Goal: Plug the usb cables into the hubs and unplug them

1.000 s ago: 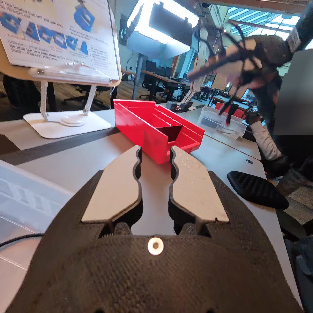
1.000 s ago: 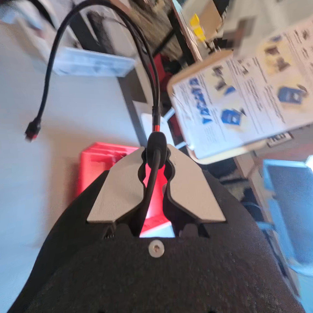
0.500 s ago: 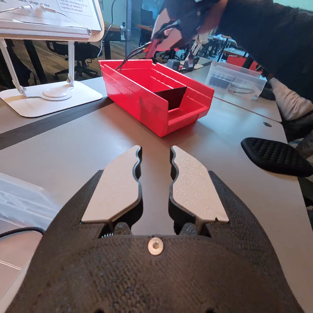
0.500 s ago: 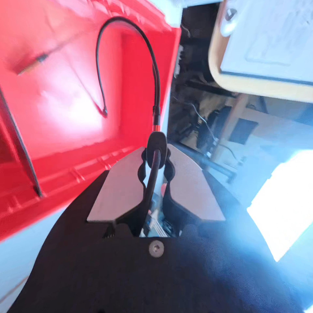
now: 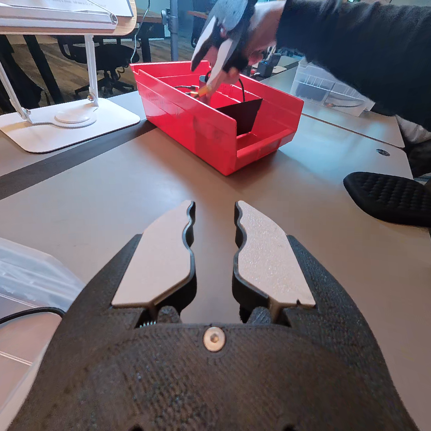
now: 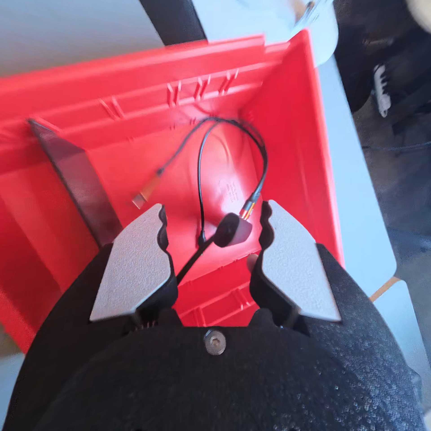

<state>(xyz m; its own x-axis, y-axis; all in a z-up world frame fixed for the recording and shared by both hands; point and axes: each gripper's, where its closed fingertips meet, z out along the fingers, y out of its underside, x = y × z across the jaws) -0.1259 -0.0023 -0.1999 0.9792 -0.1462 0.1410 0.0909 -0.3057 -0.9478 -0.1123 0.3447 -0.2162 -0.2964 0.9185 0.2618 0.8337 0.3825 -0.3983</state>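
Now your right gripper (image 6: 214,224) hangs spread wide over the red bin (image 6: 303,144), the hub (image 6: 233,229) loose between its fingers with usb cables (image 6: 200,177) trailing. Your left gripper (image 5: 214,224) waits parted, empty, over the counter (image 5: 105,186). Drop-off looks done; next, withdraw clear of the cords.

Glossy red plastic bin (image 6: 144,77), matt grainy grey fingers (image 5: 268,256), smooth matt tabletop (image 5: 116,186).

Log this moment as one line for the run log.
right gripper: open over red bin | hub with cable: in bin | left gripper: open, empty
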